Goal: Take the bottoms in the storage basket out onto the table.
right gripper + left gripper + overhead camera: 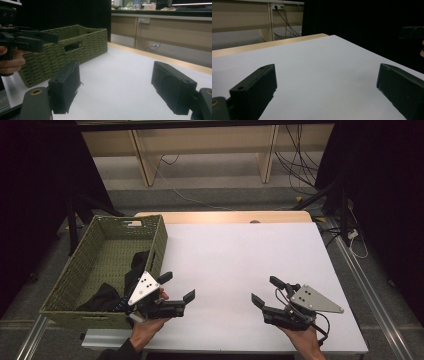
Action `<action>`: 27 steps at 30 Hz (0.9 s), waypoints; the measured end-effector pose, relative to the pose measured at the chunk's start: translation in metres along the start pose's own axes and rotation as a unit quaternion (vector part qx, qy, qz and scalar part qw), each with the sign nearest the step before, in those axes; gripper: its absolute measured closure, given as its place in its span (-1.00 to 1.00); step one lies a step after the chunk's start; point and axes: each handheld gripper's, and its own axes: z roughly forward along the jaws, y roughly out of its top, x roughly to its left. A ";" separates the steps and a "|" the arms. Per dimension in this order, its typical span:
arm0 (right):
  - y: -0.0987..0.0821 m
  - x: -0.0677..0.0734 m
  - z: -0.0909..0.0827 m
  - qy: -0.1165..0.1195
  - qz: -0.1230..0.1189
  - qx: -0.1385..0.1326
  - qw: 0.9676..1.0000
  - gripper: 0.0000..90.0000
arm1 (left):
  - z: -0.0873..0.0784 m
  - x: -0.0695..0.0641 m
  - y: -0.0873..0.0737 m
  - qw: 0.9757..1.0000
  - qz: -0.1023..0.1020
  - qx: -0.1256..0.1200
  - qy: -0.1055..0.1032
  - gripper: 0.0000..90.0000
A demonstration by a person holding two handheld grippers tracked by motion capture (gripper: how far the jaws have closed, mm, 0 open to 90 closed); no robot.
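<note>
at the left of the high view sits 1 green woven basket (pixel 90 270) on the white table top (pixel 240 255). inside it, at the lower left of the frame, lies 1 dark black cloth (pixel 102 296), bunched up, with a part running up toward the basket's right wall. it looks soft, floppy and light, not slippery, and it will not break. i think the best place to pinch it is a raised fold near the top of the heap, because a flat part would slide away. just right of the basket, the left gripper (pixel 179 289) has its jaws wide with nothing between them. at the lower right, the right gripper (pixel 266 291) also has wide, empty jaws. that makes 2 grippers, 1 basket, 1 cloth.
</note>
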 end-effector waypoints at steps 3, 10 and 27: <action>0.000 0.000 0.000 0.000 -0.001 -0.002 1.000 -0.46 | 0.001 0.000 0.001 1.000 -0.018 -0.002 -0.010 -0.94; 0.000 0.000 -0.001 -0.003 -0.002 -0.001 1.000 -0.46 | 0.001 0.001 0.005 1.000 -0.018 -0.004 -0.007 -0.94; 0.000 0.001 0.001 -0.005 -0.009 -0.001 1.000 -0.45 | -0.002 0.007 0.023 1.000 -0.004 0.012 0.019 -0.94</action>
